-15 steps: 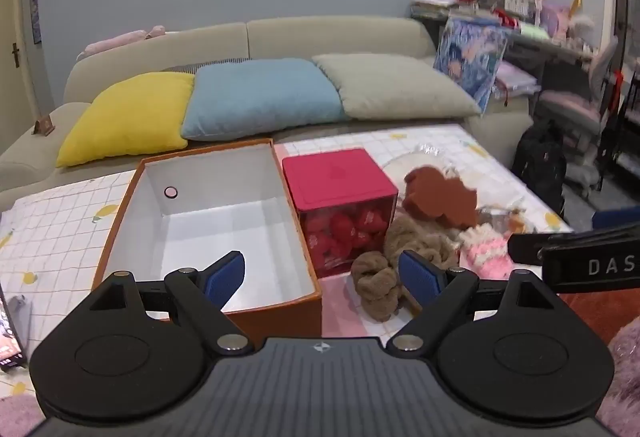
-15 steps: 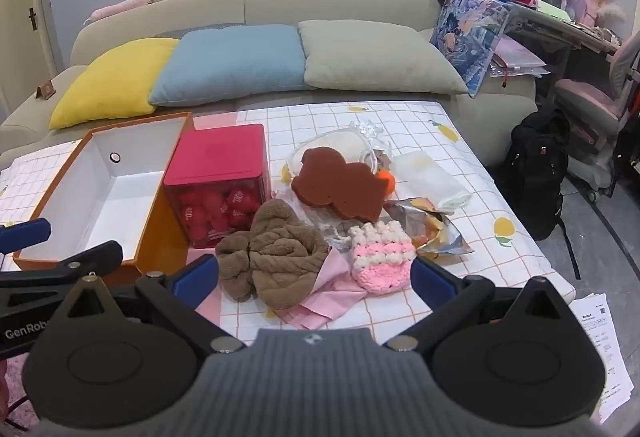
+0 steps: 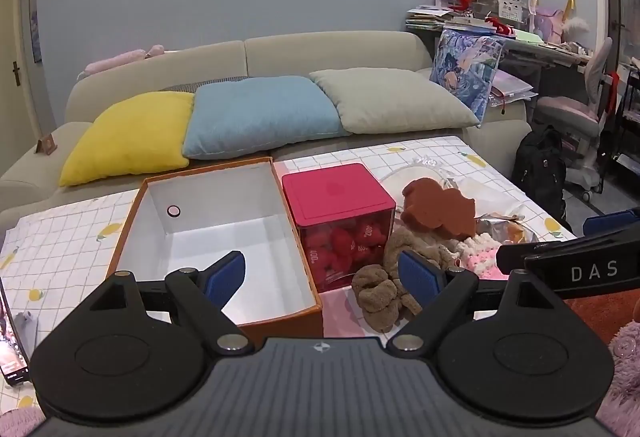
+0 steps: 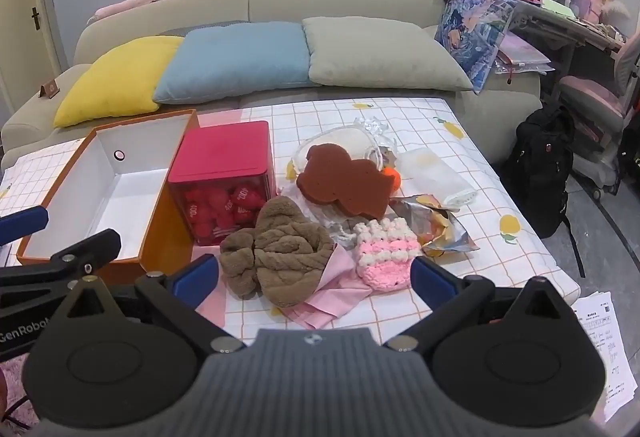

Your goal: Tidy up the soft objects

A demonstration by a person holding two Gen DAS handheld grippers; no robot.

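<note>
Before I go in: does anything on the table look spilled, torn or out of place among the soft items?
Yes. A torn-open foil snack wrapper lies crumpled just right of the pink-and-white crochet piece, and it is not a soft item. The orange box is empty, with the brown fuzzy item and brown sponge outside it.

The left tool hangs above the surface with its jaws wide apart and nothing between them. An open orange box with a white interior lies under its left finger. A red-lidded box stands just beside it. A brown fuzzy cloth lies by the right finger. The right tool enters from the right edge.
</note>
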